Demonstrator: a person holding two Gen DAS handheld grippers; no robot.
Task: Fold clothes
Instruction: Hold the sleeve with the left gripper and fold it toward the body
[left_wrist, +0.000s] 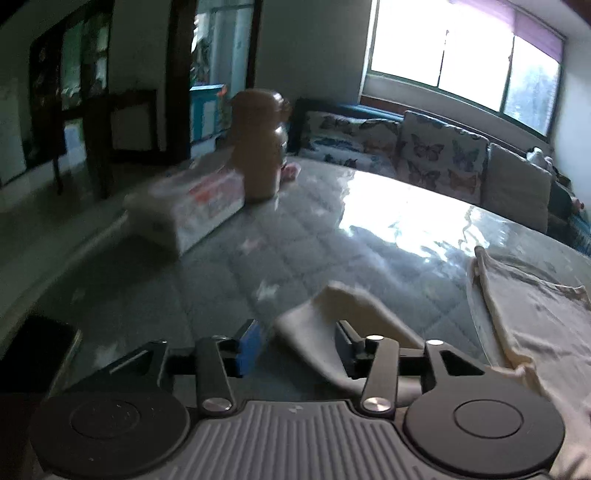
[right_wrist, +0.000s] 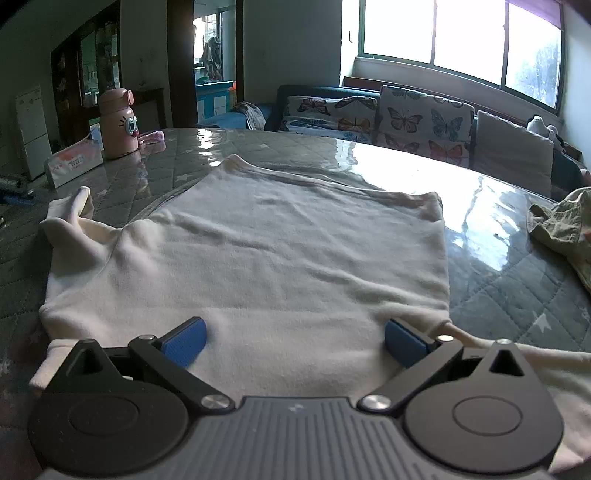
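White shirt (right_wrist: 251, 258) lies flat on the glossy quilted table (right_wrist: 517, 280), neck end toward the far edge, hem nearest the right wrist camera. 1 sleeve (right_wrist: 74, 218) sticks out rumpled at the shirt's left side.

Left gripper (left_wrist: 299, 343): jaws part-open, the sleeve lying loose between them, pads not pressing it. Right gripper (right_wrist: 295, 341): fingers spread wide, low over the hem, nothing pinched.

Step in hand, by my reading: lay the sleeve in over the body. To do it well, take the sleeve near its cuff, lift only enough to clear the cloth, carry it inward and set it flat. The right gripper could pin the hem so the body does not drag.

Room: open table beyond the collar and to the shirt's right. Olive cloth (right_wrist: 561, 232) lies at the right edge, well apart. Pink bottle (right_wrist: 117, 123) and tissue box (right_wrist: 74, 162) stand at the far-left corner, near the sleeve side; keep the swing low and short there.
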